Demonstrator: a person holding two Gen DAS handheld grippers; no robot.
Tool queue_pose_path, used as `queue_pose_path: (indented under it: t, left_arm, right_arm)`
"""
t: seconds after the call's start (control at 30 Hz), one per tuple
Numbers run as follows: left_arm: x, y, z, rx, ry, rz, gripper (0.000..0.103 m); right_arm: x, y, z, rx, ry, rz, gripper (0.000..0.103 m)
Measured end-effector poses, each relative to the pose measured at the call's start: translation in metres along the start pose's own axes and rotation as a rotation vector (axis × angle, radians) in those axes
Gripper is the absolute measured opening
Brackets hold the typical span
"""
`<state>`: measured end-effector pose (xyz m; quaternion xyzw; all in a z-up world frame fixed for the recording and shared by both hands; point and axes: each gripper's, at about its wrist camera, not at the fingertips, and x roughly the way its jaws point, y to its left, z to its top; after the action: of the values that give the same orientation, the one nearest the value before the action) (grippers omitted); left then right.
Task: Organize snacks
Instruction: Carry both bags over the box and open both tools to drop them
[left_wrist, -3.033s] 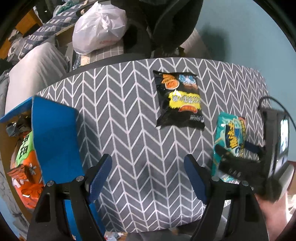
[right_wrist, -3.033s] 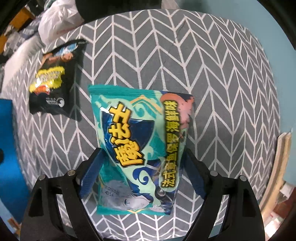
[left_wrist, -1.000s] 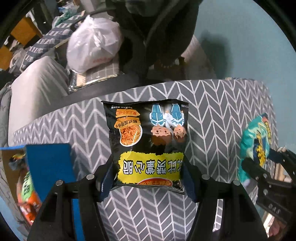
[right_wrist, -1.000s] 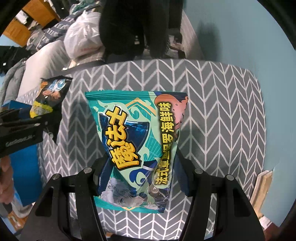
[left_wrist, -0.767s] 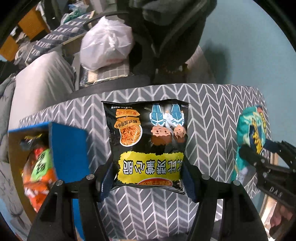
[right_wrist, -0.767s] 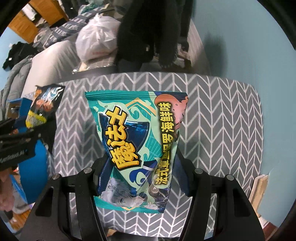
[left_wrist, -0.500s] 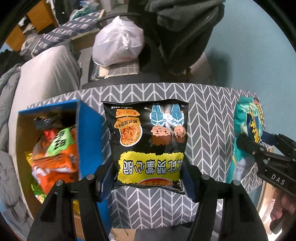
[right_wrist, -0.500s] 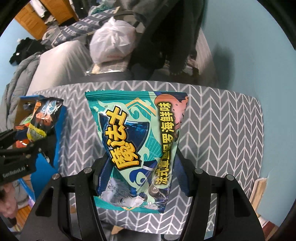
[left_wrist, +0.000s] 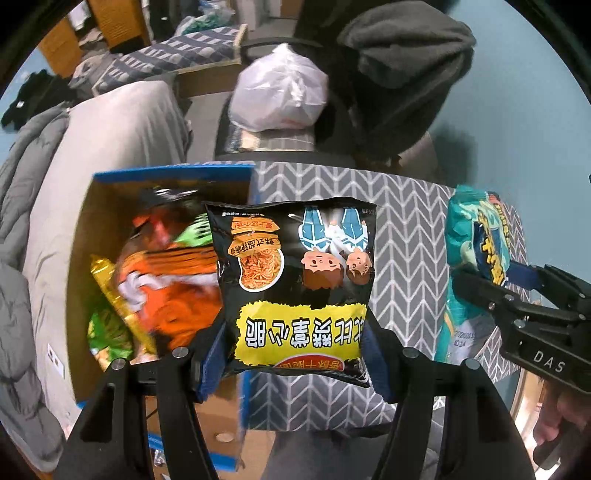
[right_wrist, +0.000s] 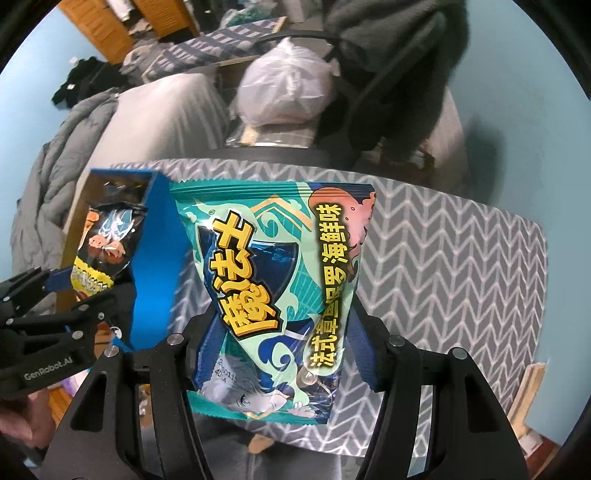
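The left gripper (left_wrist: 293, 360) is closed on the bottom edge of a black snack bag (left_wrist: 295, 280); its two blue pads press on the bag's two sides; the bag stands up straight out ahead of the gripper, long side pointing away from it, and the writing and the two cartoon kids on it are upside down; the bag is up in the air, part over the box (left_wrist: 173, 173) and part over the table (left_wrist: 406, 229).

The box is cardboard with blue walls; it sits ahead and to the left of the left gripper, just beside the table edge; inside lie orange, green and gold snack packs (left_wrist: 166, 291), piled up and a bit blurry.

The right gripper (right_wrist: 282, 356) is closed on the lower part of a teal snack bag (right_wrist: 273, 280); the bag points straight out ahead of this gripper too, long side going away, top edge far off, writing running along its length; it hangs in the air over the table (right_wrist: 443, 258), which has a gray cloth with white zigzags.

From the right gripper, the box (right_wrist: 155, 258) is to the left, and the black snack bag (right_wrist: 105, 251) hangs over it; behind the table sits a white plastic bag (left_wrist: 280, 96).
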<state>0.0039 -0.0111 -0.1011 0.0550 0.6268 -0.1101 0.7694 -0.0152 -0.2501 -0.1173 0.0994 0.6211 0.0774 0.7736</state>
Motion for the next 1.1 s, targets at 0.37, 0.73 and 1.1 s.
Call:
queue_pose_path:
  t: [0.37,0.73,1.1]
  left_arm:
    - [-0.021,0.089,-0.015,-0.123,-0.032,0.063,0.066]
    - [-0.016,0.165,-0.017,-0.189,-0.056,0.114,0.066]
    - [-0.001,0.201,-0.031,-0.241,-0.027,0.113,0.066]
  right_arm:
    - [0.019,0.09,0.012,-0.118,0.008,0.072,0.061]
    - [0.048,0.181,0.018,-0.221,0.028,0.13,0.061]
    - [0.07,0.228,0.006,-0.283,0.051,0.147,0.061]
